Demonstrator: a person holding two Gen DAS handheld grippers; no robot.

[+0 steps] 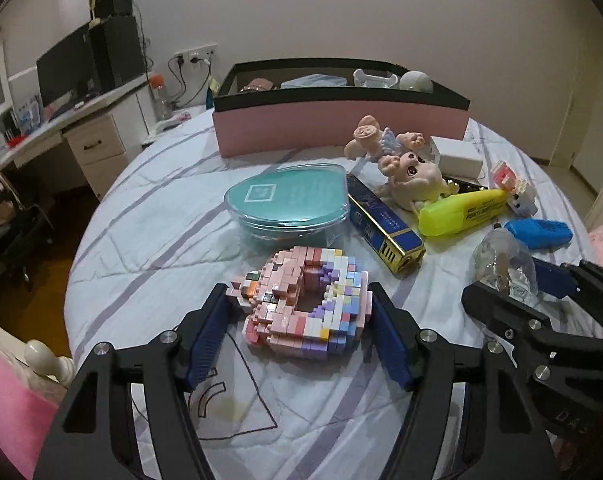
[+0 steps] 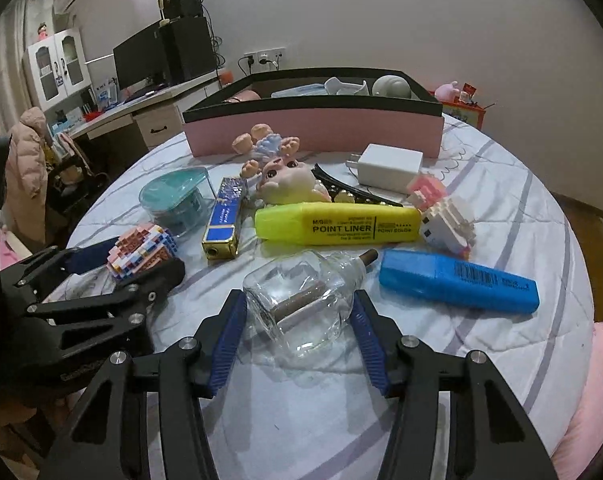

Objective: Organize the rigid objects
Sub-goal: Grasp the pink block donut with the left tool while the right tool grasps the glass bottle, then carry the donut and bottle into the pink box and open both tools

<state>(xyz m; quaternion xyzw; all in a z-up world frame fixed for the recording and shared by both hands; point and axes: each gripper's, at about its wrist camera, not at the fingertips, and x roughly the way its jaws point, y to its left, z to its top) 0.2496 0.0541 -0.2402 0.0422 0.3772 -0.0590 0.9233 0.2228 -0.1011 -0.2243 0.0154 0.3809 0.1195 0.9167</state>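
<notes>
Both hand-held grippers were set around objects on the bed.
The left hand-held gripper (image 1: 299,312) bracketed the brick donut (image 1: 305,304); the right hand-held gripper (image 2: 297,312) flanked the glass bottle (image 2: 301,300); whether either was clamped cannot be told. The pink box (image 1: 337,128) stood at twelve o'clock.

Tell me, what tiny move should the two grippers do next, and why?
Probably squeeze both shut. The left hand-held gripper sits open with its blue pads either side of the pink and purple brick-built block model, and the right hand-held gripper is open around the clear glass bottle lying on its side. Neither looks gripped yet.
</notes>
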